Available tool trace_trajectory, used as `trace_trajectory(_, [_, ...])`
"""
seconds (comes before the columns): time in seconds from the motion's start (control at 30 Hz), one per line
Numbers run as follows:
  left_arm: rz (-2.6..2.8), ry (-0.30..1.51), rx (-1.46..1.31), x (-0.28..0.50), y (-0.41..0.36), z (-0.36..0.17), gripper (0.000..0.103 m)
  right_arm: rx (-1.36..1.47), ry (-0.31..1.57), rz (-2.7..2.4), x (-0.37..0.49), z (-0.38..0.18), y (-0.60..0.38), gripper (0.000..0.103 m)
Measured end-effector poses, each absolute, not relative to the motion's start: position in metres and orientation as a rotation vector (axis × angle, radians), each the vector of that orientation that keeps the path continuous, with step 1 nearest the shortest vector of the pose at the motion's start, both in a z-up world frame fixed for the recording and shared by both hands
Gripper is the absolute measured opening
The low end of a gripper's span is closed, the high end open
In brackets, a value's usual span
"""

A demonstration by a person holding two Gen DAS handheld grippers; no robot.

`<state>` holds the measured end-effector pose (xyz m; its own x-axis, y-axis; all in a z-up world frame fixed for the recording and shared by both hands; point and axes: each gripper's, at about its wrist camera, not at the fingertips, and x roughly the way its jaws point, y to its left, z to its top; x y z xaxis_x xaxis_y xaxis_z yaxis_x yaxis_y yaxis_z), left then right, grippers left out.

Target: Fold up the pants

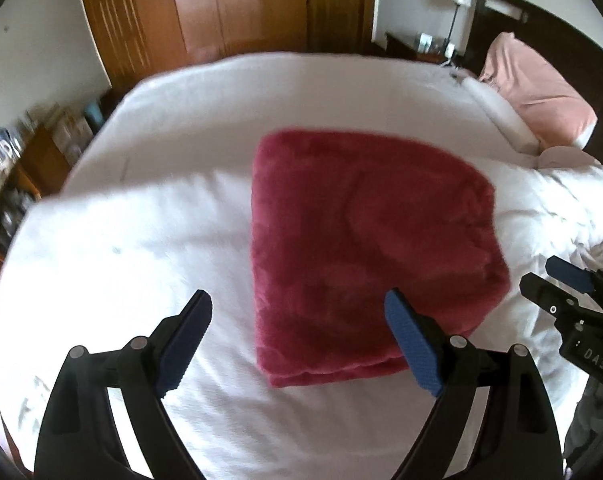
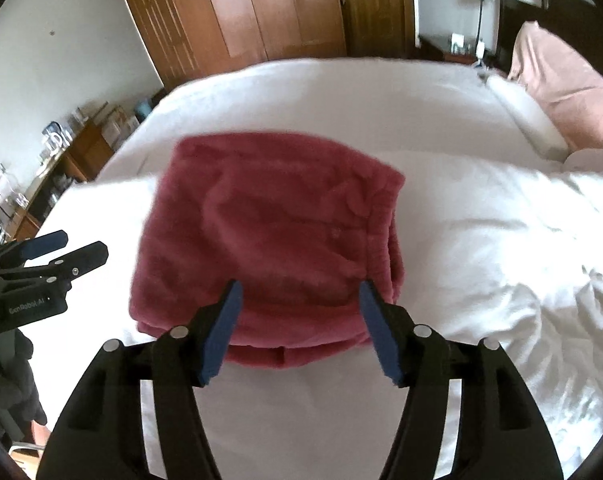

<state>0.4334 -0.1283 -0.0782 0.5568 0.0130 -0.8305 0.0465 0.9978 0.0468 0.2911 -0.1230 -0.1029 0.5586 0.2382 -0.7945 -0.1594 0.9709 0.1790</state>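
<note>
Since the red fleece pants [image 1: 365,248] already lie as a compact folded rectangle on the white duvet [image 1: 141,248], the folding itself looks finished and the step in hand is the release. The left gripper [image 1: 297,340] hangs above the near left corner, jaws wide apart and empty. The right gripper [image 2: 299,332] hovers over the near edge, jaws apart, nothing pinched. Blur hides the layers, but the near edge seems slightly uneven. Next, perhaps square that edge or simply lift clear.
</note>
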Motion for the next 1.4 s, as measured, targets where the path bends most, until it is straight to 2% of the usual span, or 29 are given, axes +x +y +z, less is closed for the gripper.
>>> trace_trajectory(0.3, [-0.003,0.834,0.080,0.389,-0.134,-0.012,0.098,0.102,0.810,0.231,0.254,-0.034,-0.121,0.084])
trace_trajectory(0.57, [0.044,0.769,0.111,0.368,-0.147,0.020,0.098,0.114,0.736,0.233,0.233,0.002,-0.129,0.098])
trace_trajectory(1.0, [0.124,0.722,0.147,0.355,-0.156,0.034,0.098,0.084,0.717,0.221,0.224,0.012,-0.127,0.099])
trace_trajectory(1.4, [0.123,0.795,0.117,0.362,-0.151,0.031,0.098,0.038,0.709,0.229,0.223,0.014,-0.122,0.099])
